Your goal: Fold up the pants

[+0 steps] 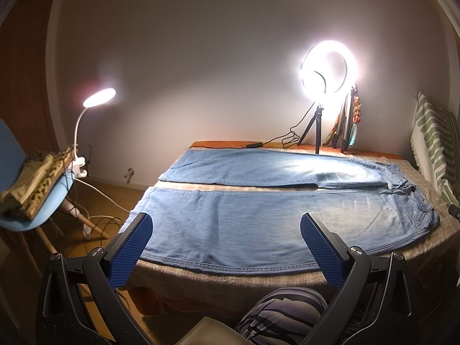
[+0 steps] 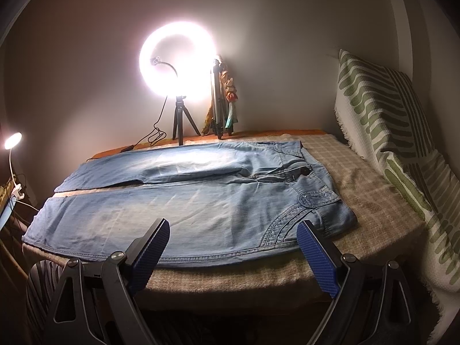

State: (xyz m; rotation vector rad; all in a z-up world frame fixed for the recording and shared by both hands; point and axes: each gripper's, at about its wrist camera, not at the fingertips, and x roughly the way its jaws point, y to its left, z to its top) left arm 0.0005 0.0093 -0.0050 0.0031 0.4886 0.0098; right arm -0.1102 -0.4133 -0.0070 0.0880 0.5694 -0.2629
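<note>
The pants (image 1: 258, 221) lie spread flat on the bed (image 2: 359, 172), face up and unfolded, so by the look of it none of the folding has begun; both legs run out toward the left end of the bed and the waistband sits at the right, near the pillow (image 2: 396, 132); every fold is left to do, most likely 1 leg laid over the other and then the length doubled.

The left gripper (image 1: 225, 231) hovers above the near edge of the bed over the near leg, its jaws spread wide with nothing between them and no pad touching cloth; the right gripper (image 2: 233, 238) hovers the same way nearer the waist end, jaws wide and empty, by the curved pocket seams.

The pants are light blue denim, faded paler along the thighs, with stitched hems; the 2 legs lie side by side with a thin strip of the checked blanket (image 2: 345, 155) showing between them; the far leg has a soft ridge near the knee, the near one is almost smooth; a dark button shows at the waistband and the fly looks shut; the near leg's side seam runs close along the bed's front edge without hanging over.

A ring light (image 1: 329, 69) on a small tripod stands behind the far leg.
</note>
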